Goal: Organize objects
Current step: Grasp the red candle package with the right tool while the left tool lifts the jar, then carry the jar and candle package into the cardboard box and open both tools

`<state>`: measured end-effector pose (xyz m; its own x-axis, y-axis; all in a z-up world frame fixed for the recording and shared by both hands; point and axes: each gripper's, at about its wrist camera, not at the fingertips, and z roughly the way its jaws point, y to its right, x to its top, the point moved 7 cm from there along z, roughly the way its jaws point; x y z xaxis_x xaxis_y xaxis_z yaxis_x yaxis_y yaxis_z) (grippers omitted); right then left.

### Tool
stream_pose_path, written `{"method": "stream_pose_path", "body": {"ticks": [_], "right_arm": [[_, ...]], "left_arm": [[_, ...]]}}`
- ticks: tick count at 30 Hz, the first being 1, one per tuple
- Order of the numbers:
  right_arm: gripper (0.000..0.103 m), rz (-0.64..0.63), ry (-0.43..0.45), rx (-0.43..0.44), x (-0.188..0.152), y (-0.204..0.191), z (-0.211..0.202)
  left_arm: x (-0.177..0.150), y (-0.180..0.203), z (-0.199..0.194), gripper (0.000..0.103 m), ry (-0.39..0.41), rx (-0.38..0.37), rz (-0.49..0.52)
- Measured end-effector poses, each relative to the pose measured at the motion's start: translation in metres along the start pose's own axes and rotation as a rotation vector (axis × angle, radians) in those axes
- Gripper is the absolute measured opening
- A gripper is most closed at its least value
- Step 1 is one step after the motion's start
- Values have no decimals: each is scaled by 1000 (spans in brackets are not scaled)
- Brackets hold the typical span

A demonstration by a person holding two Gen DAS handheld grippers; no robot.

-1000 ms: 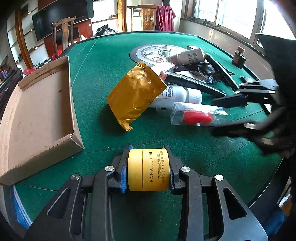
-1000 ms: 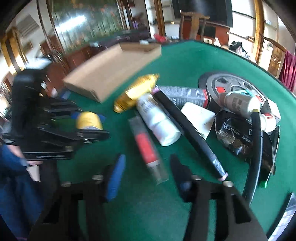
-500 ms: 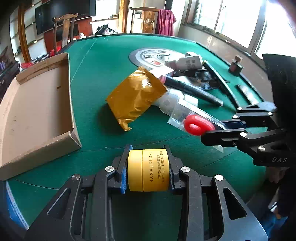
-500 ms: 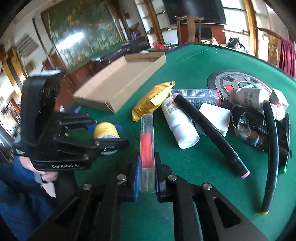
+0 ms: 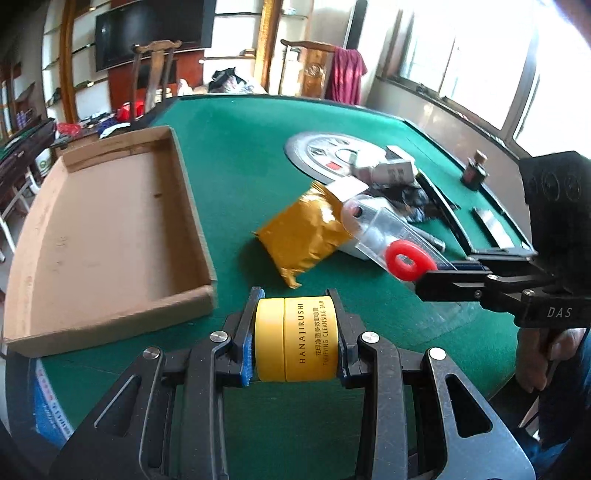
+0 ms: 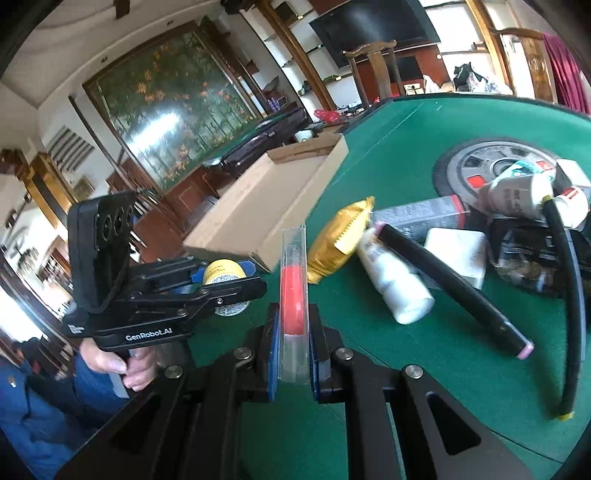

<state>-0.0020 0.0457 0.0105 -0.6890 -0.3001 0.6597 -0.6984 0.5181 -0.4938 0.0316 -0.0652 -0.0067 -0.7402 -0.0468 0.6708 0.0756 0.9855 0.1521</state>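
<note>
My left gripper [image 5: 295,338] pinches the yellow jar [image 5: 297,339]; my right gripper [image 6: 293,332] pinches the clear case [image 6: 294,295], cardboard tray [image 5: 107,236] ahead-left.

A television [image 5: 147,33] hangs on the far wall. Below the television stands a wooden chair [image 5: 153,70]. To the right of the television, a second chair [image 5: 314,66] carries a dark red cloth [image 5: 347,79]. Further right of the television are bright windows [image 5: 480,55]. A big flower painting [image 6: 173,114] is left of the television in the right wrist view.
</note>
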Motion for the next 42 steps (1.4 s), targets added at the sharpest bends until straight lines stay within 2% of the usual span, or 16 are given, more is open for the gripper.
{"method": "stream_pose_path", "body": {"ticks": [11,15,20,27,32,36,42], "right_arm": [[11,49,-3,56,34,-41,37],[11,36,9,49,51,-56,42],[11,2,38,44,69,-77,40],[11,-31,63,27,89,-98,37],[11,-24,56,-20,99,-99,56],[11,-3,38,-72,111,-85,79],[11,53,12,-142,151,-59,120]], "left_arm": [[5,-58,-33,32,55,37,-103],[14,-85,-47,32,76,81,-134],[31,-106,-71,32,123,121,-136],[63,-111,-94,32,170,146,-92],[80,-123,-73,32,142,114,-120],[96,-147,-38,32,85,88,-194],[134,-192,5,32,30,81,-330]]}}
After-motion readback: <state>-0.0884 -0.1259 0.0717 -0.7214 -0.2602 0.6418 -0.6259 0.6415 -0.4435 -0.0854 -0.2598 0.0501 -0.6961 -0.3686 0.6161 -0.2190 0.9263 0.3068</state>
